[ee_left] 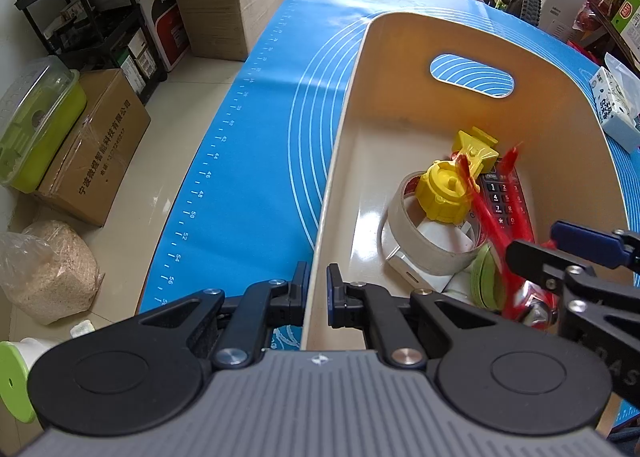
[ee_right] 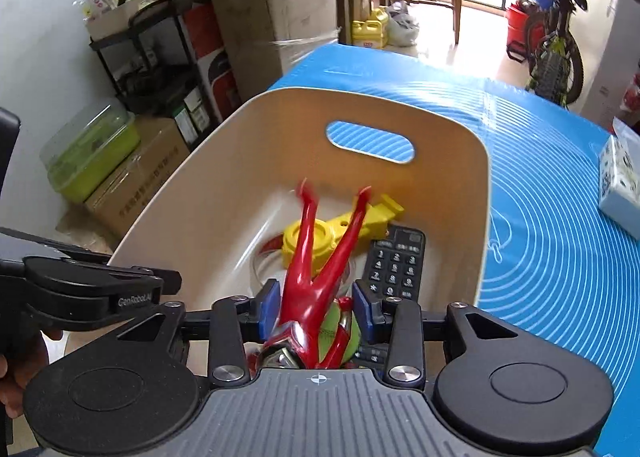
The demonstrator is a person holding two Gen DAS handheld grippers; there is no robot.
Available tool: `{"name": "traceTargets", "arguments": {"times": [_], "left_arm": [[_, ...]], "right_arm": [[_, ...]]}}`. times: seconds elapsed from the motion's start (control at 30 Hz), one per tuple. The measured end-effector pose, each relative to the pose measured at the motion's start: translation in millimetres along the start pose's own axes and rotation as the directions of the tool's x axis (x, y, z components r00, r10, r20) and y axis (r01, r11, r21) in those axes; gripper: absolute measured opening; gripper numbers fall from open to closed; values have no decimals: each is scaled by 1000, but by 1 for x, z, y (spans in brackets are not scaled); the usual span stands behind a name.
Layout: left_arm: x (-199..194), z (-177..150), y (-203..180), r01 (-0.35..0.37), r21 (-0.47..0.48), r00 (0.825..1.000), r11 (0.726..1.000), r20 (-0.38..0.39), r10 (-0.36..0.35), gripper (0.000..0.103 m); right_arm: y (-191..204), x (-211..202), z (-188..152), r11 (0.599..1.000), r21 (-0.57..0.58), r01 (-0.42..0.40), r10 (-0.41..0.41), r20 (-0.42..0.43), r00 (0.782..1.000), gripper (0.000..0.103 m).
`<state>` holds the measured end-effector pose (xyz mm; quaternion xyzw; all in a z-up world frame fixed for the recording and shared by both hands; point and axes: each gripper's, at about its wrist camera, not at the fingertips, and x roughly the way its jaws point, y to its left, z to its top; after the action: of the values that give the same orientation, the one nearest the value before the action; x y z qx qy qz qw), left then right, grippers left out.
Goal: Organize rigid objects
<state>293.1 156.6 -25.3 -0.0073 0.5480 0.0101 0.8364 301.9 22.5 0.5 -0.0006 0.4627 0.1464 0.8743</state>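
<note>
Left gripper point(ee_left: 318, 293) clamped tight on the bin point(ee_left: 400, 129) rim. Right gripper point(ee_right: 316, 313) partly open, red figure point(ee_right: 308, 281) sitting loosely between its pads, legs pointing ahead over the bin's remote point(ee_right: 396, 265) and yellow toy point(ee_right: 320, 241).

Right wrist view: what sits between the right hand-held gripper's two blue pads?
The red toy figure, head toward the camera and legs pointing into the cream bin. Right hand-held gripper pads flank it with gaps showing.
</note>
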Motion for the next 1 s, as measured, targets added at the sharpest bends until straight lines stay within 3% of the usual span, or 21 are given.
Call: {"name": "traceTargets", "arguments": {"times": [0.1, 0.2, 0.27, 0.3, 0.37, 0.77, 1.0], "left_arm": [[-1, 0, -1, -8, -2, 1000, 1000, 2, 8, 9], [-7, 1, 1, -10, -16, 1000, 1000, 22, 10, 13], [-15, 2, 2, -9, -30, 999, 1000, 43, 10, 18], [-19, 2, 2, -14, -33, 998, 999, 53, 16, 44], [-29, 1, -1, -39, -34, 994, 999, 98, 42, 77], [-111, -18, -28, -39, -22, 962, 999, 269, 43, 79], [-161, -46, -50, -39, 14, 934, 999, 357, 31, 79]], "right_arm": [[-3, -10, 1, 1000, -2, -4, 4, 19, 1000, 49], [-9, -26, 1, 1000, 14, 10, -11, 70, 997, 81], [-13, -37, 1, 1000, 11, 16, -17, 100, 995, 82], [-16, -43, 1, 1000, 13, 21, -22, 109, 994, 84], [-22, -54, -1, 999, 31, 28, -32, 132, 991, 90], [-49, -121, -20, 995, 61, 75, -86, 205, 975, 96], [-53, -173, -48, 993, 68, 99, -113, 260, 959, 98]]}}
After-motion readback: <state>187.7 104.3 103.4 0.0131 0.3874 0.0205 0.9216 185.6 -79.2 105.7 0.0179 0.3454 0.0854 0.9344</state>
